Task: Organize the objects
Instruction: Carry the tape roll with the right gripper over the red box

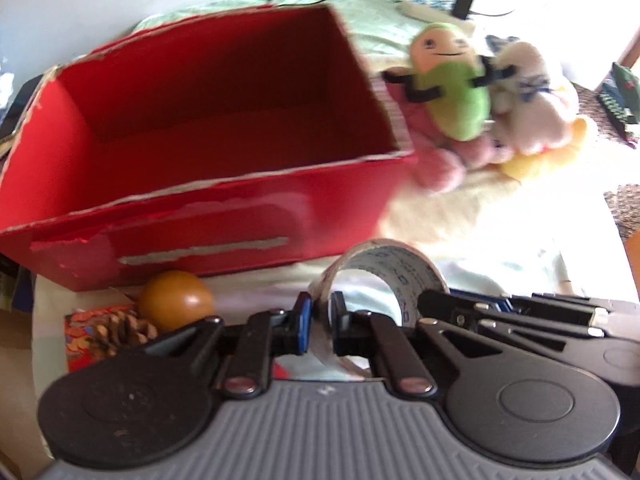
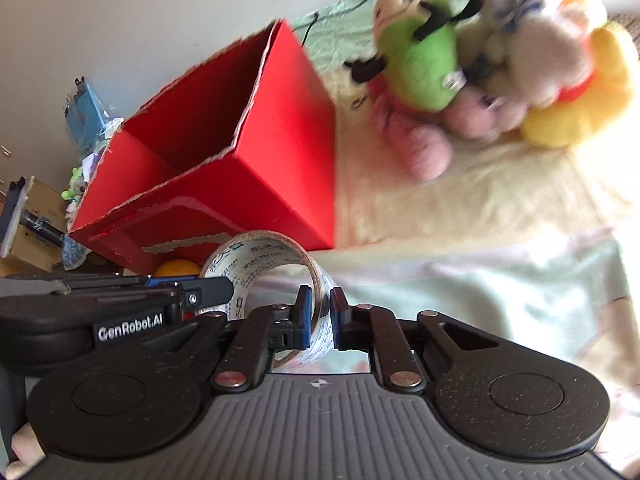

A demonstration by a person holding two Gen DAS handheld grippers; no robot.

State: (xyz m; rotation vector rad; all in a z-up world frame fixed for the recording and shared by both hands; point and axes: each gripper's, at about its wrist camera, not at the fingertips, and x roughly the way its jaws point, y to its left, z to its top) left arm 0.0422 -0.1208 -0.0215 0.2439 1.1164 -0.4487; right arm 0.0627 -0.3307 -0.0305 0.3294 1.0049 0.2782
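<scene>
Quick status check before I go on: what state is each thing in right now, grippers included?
Left gripper: shut on the tape roll's wall.
Right gripper: shut on the same roll.
Tape roll: standing on edge, held by both grippers.
Red box: open on top, nothing visible inside.
Plush toys: piled outside the box, by its right end.
Orange ball: outside, in front of the box.
Pine cone: beside the ball.

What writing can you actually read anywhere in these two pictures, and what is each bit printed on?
"GenRobot.AI": white letters on the black left gripper, seen from the right wrist camera.
"WING TAI": part of the blue print on the clear packing tape roll; the rest, including some characters, is too blurred to read.
Red cardboard box: no print, only torn patches.
Patterned red packet: pattern only, nothing legible.
</scene>
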